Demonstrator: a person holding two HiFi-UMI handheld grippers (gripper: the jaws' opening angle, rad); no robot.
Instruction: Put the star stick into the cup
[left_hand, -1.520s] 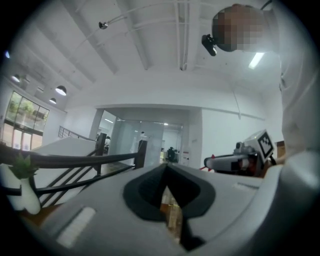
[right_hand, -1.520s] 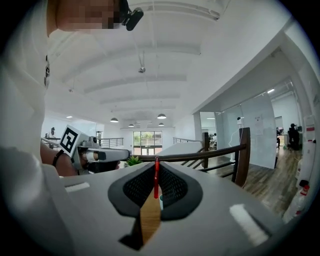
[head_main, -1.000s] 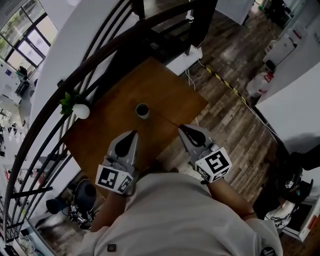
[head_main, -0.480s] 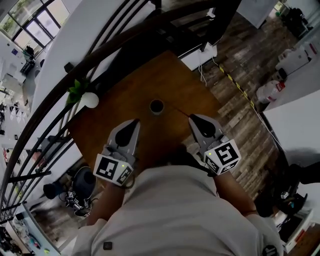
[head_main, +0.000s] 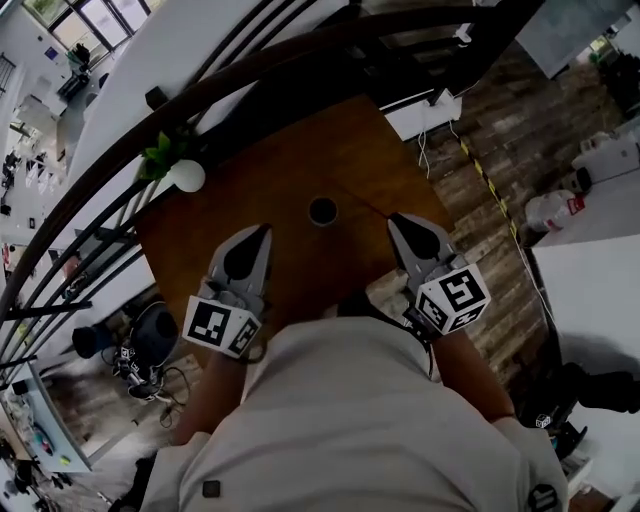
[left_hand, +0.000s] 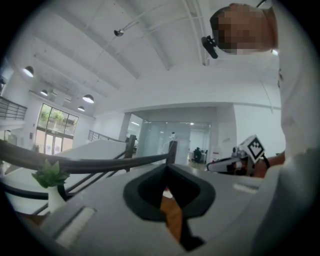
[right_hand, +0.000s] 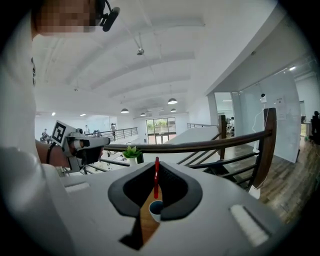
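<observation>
Reference point: the cup (head_main: 323, 211), standing on the bench (head_main: 260, 190) near its middle.

- Left gripper (head_main: 262, 232): over the bench, nearer the person than the cup and to its left, apart from it.
- Right gripper (head_main: 395, 220): nearer the person and to the cup's right, apart from it. The star stick (right_hand: 156, 177) is clamped between its jaws.
- Potted plant (head_main: 186, 176): at the bench's far-left corner, well left of the cup.
- Railing (head_main: 250, 75): behind the cup, past the bench's far edge.

Square brown wooden table (head_main: 370, 150) set against a curved railing, carrying only a small dark-rimmed cup (head_main: 322, 211) upright near its centre and a round white pot with a green plant (head_main: 186, 176) at the left corner, the two well apart.
</observation>
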